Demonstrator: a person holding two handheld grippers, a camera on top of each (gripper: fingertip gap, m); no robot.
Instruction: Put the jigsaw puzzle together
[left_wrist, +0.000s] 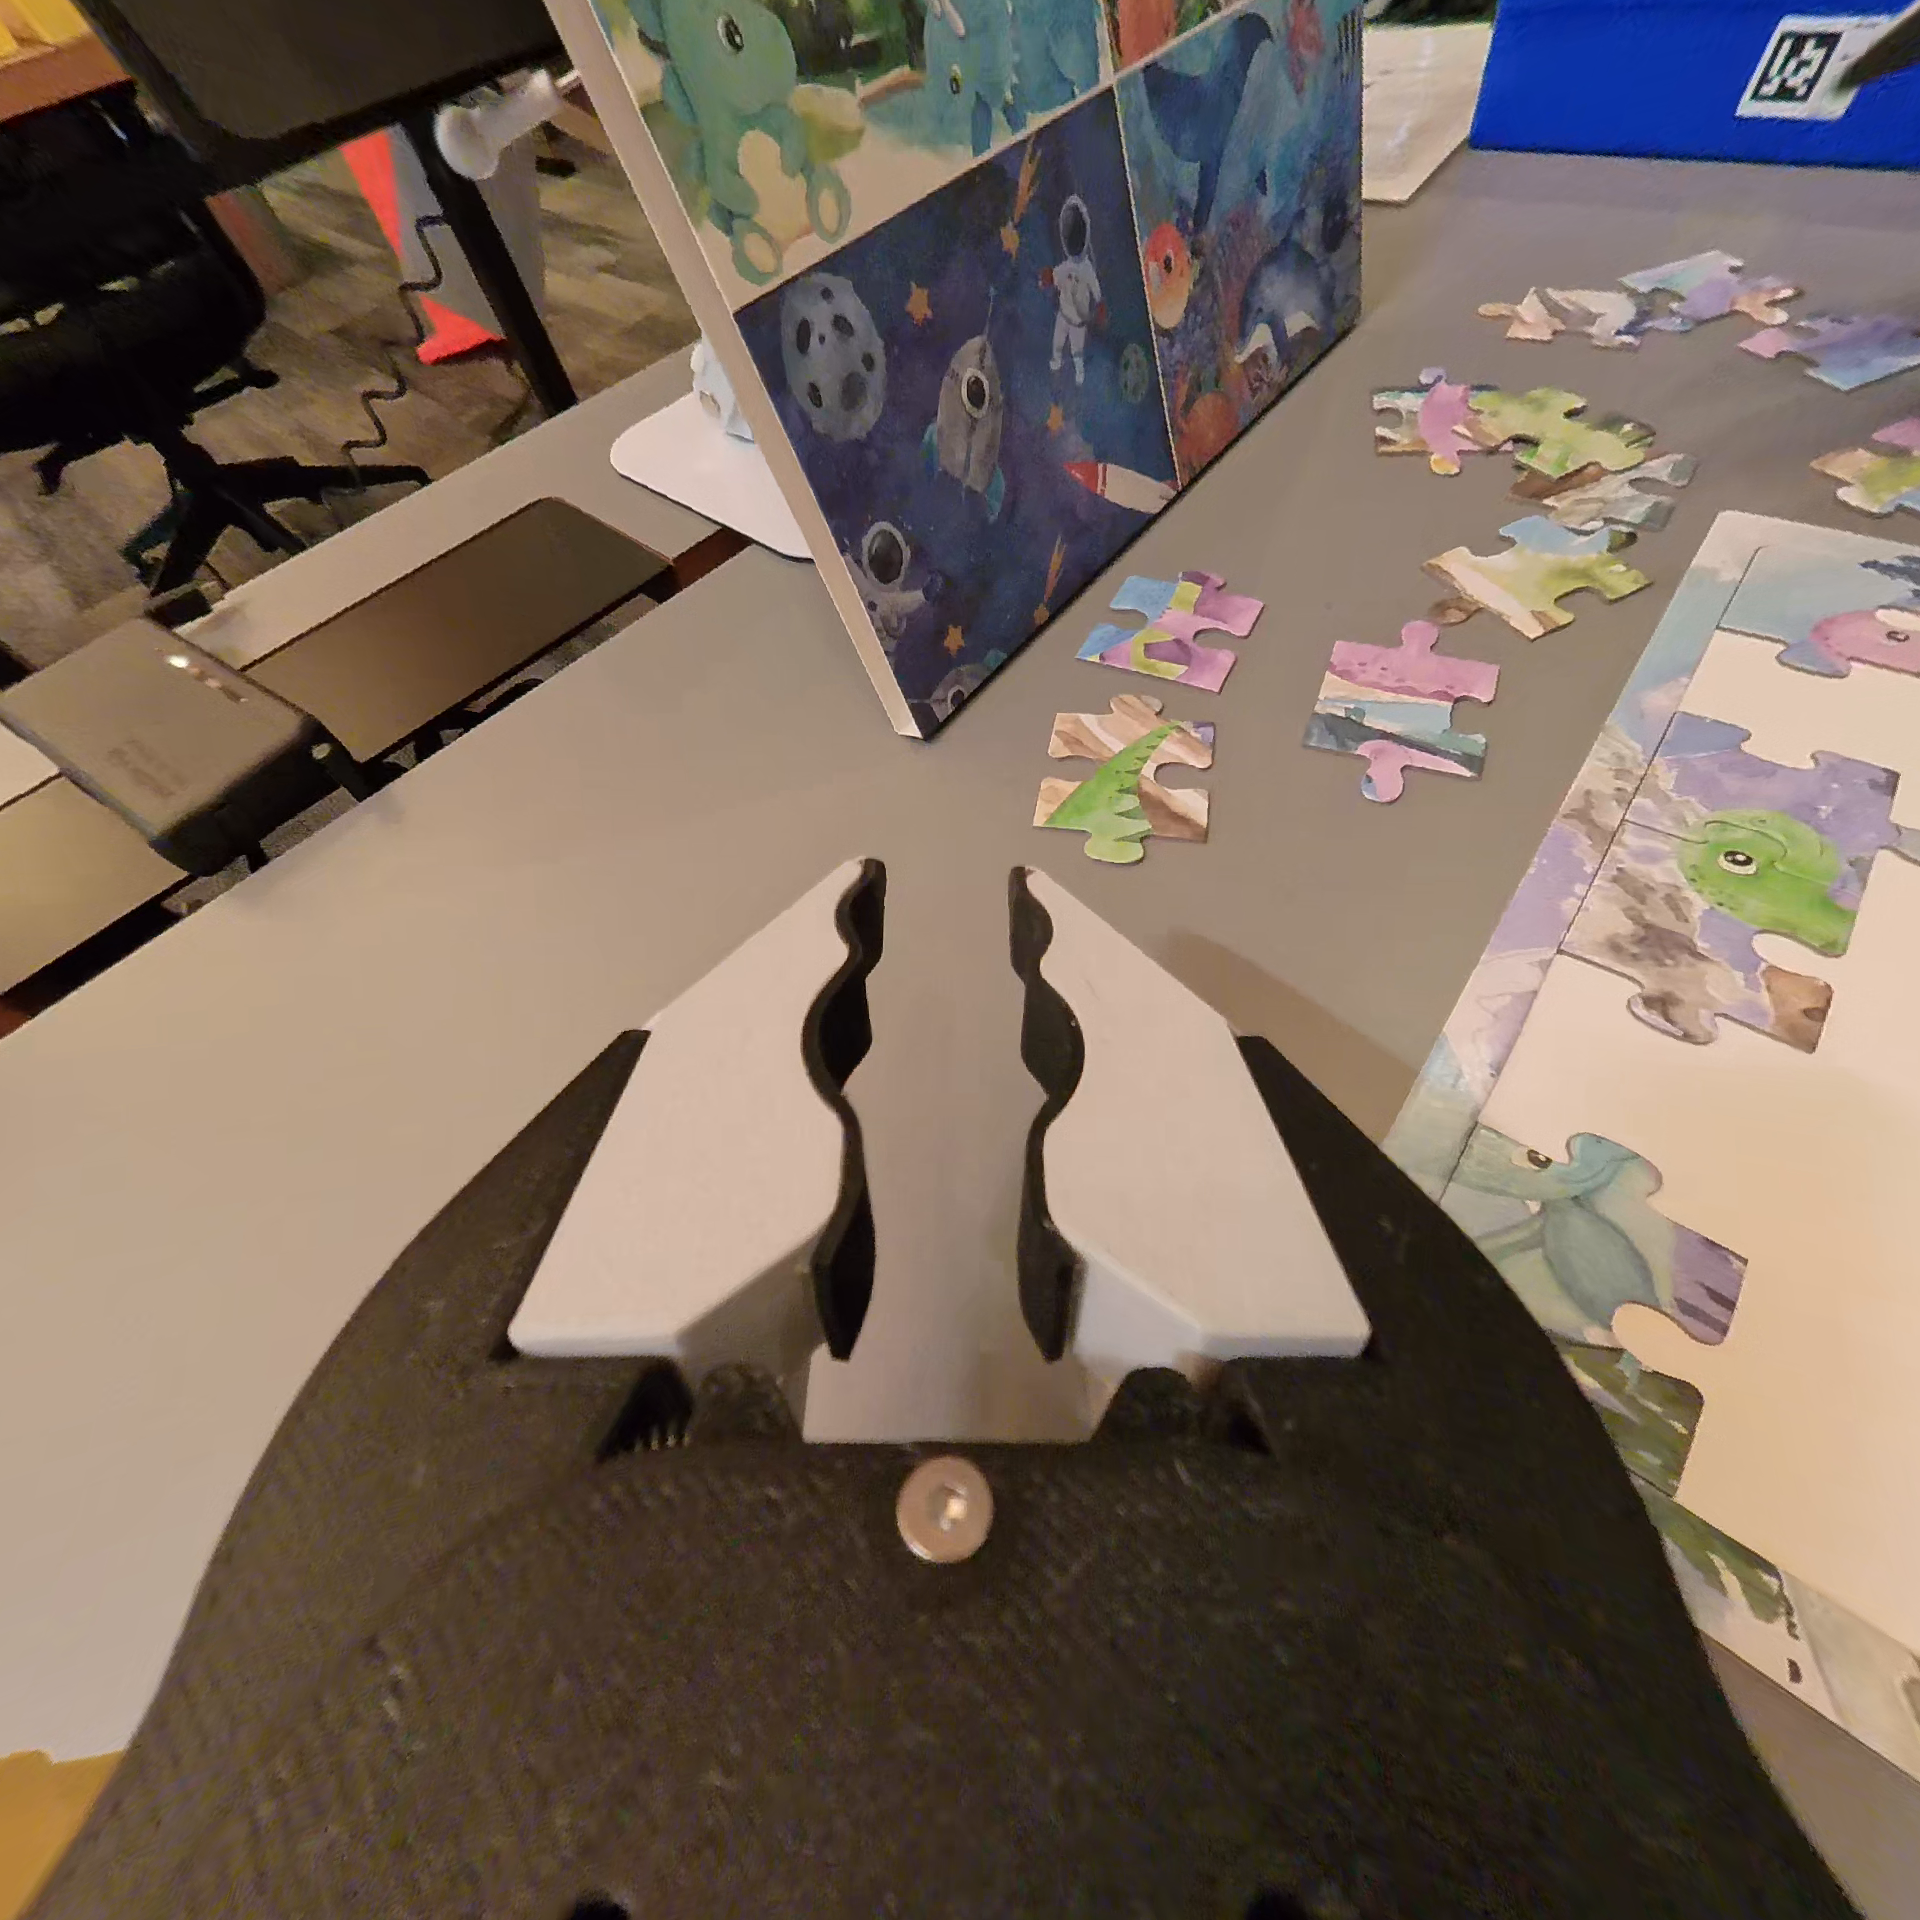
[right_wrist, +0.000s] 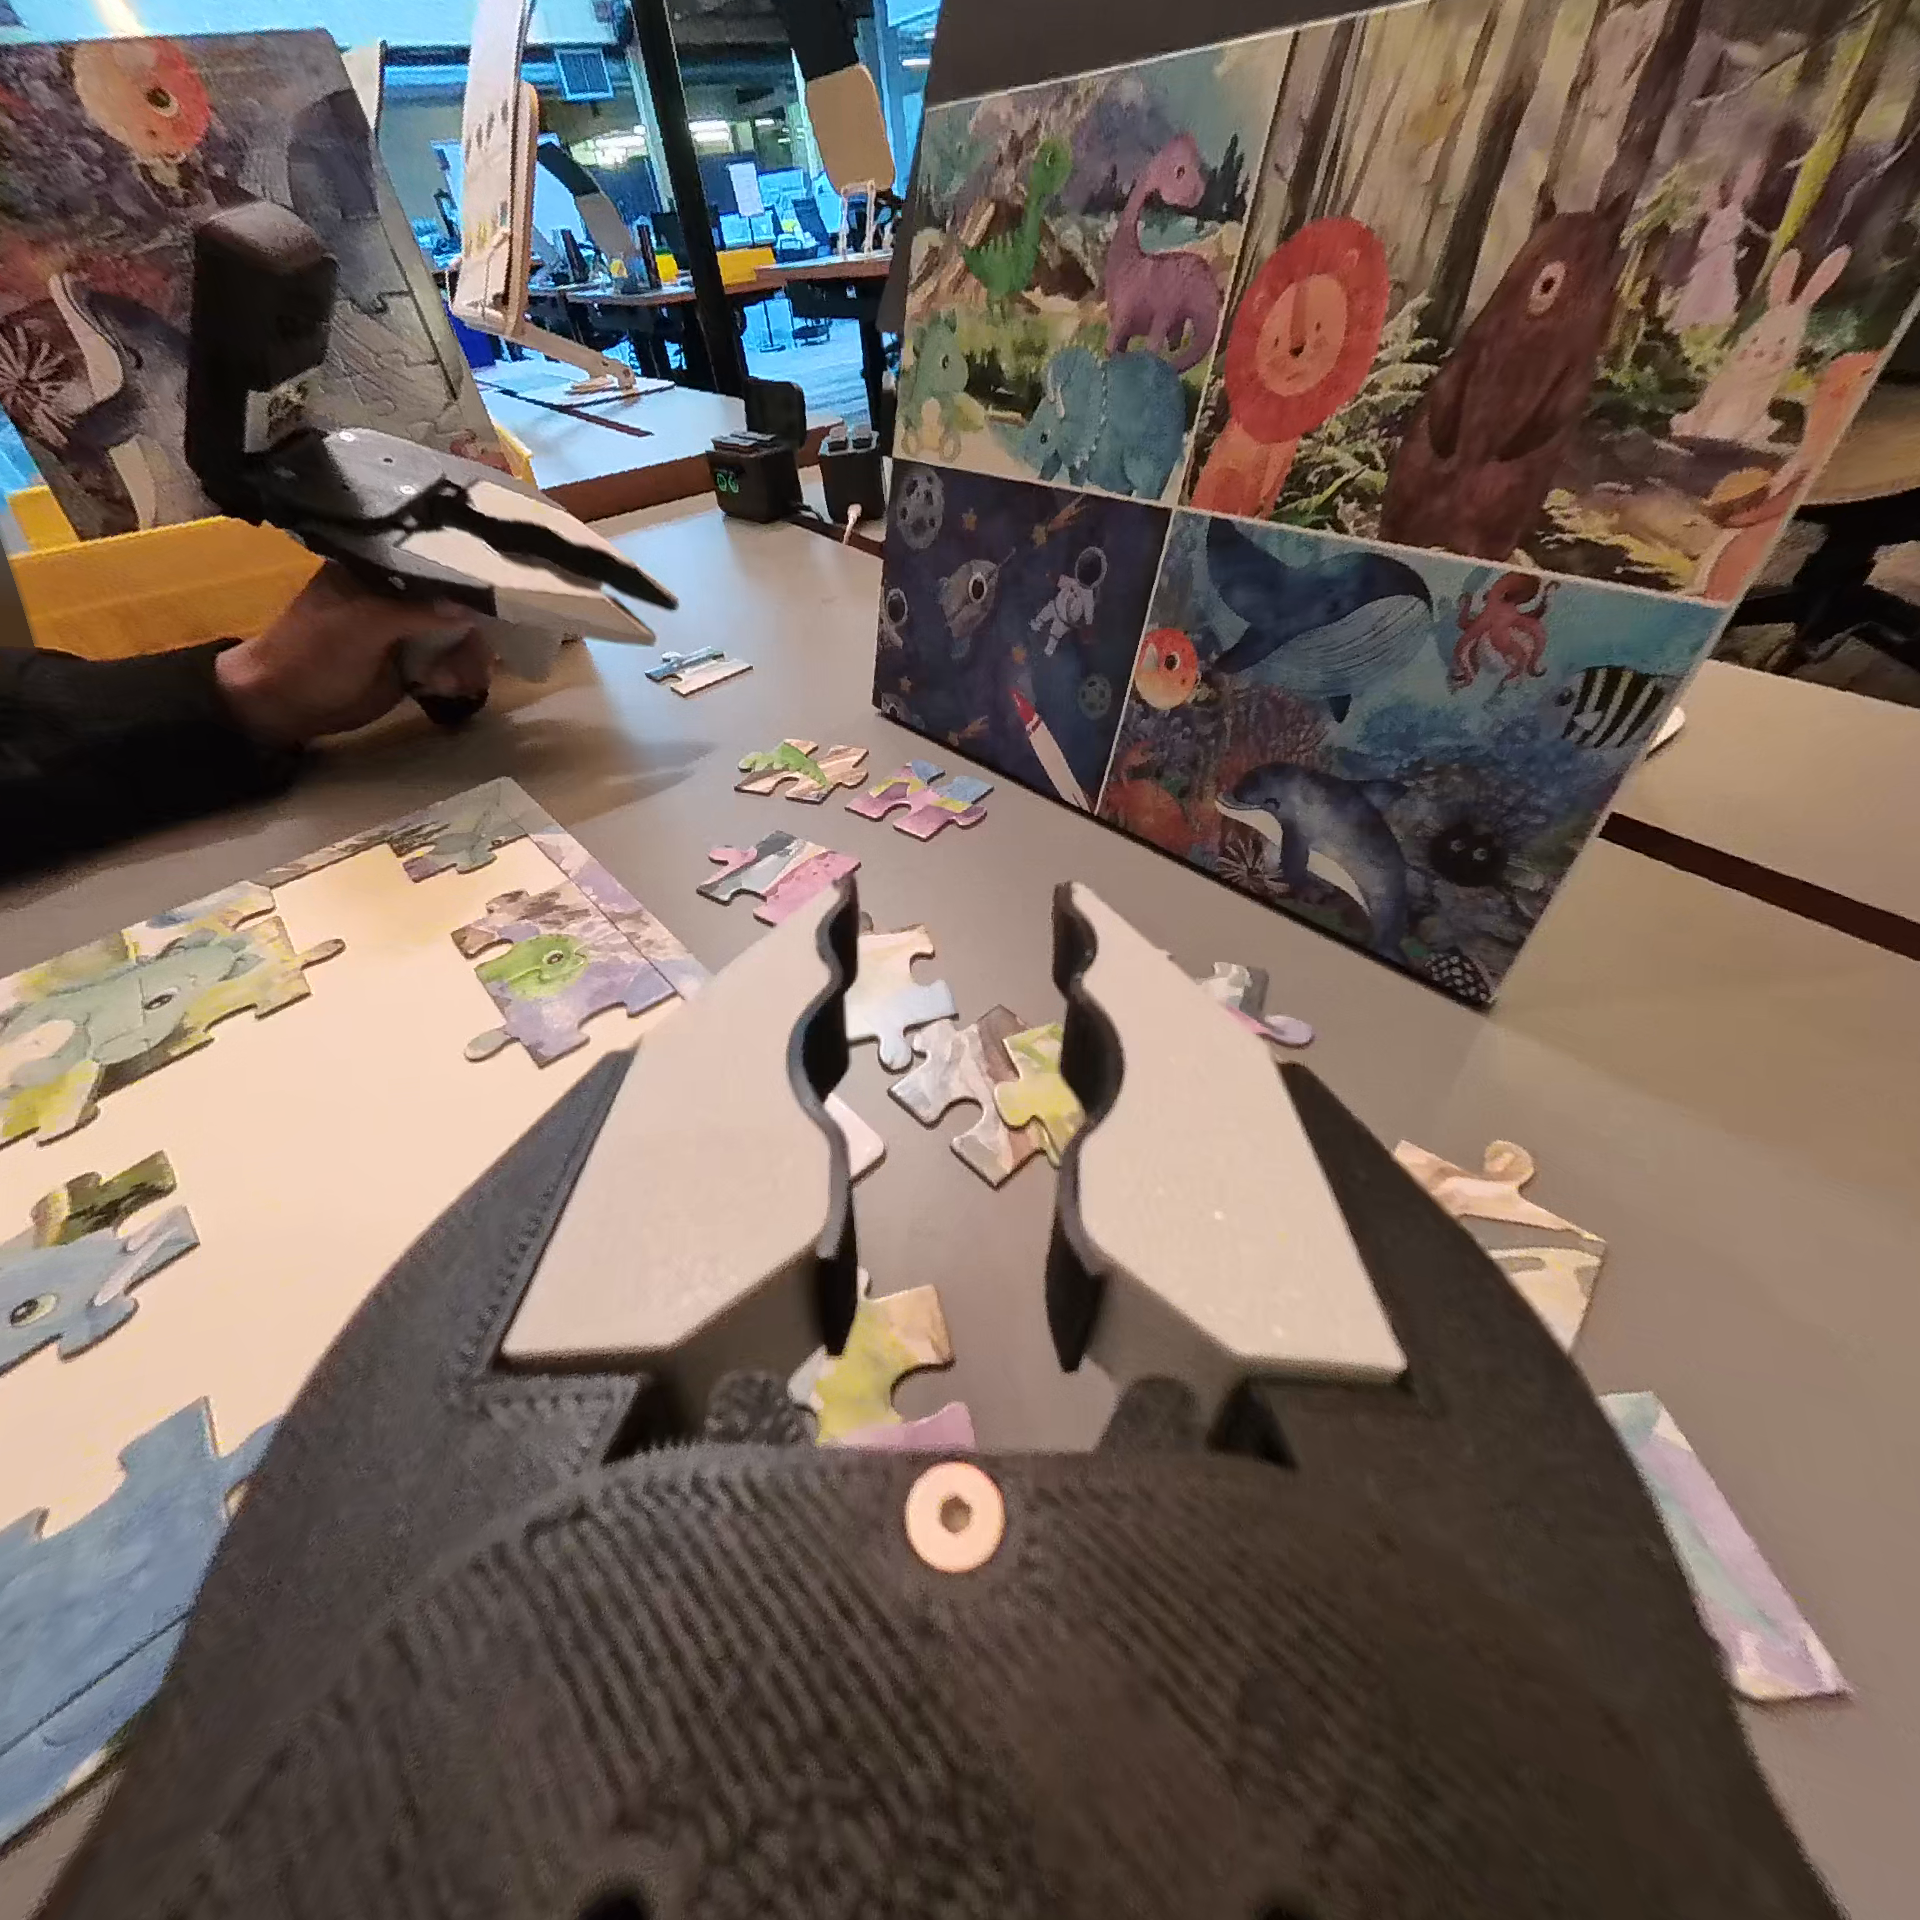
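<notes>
Matt grey table (left_wrist: 416, 1039), cardboard puzzle pieces (left_wrist: 1130, 777), rough black plastic tool (left_wrist: 945, 883).

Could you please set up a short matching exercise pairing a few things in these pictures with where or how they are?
Things:
1. left gripper
2. right gripper
3. green dinosaur-head piece
4. picture box

States:
A. fitted into the puzzle board
B. standing upright on the table
C. open, over bare table
D. open, above loose pieces

Pairs: 1-C, 2-D, 3-A, 4-B
</notes>
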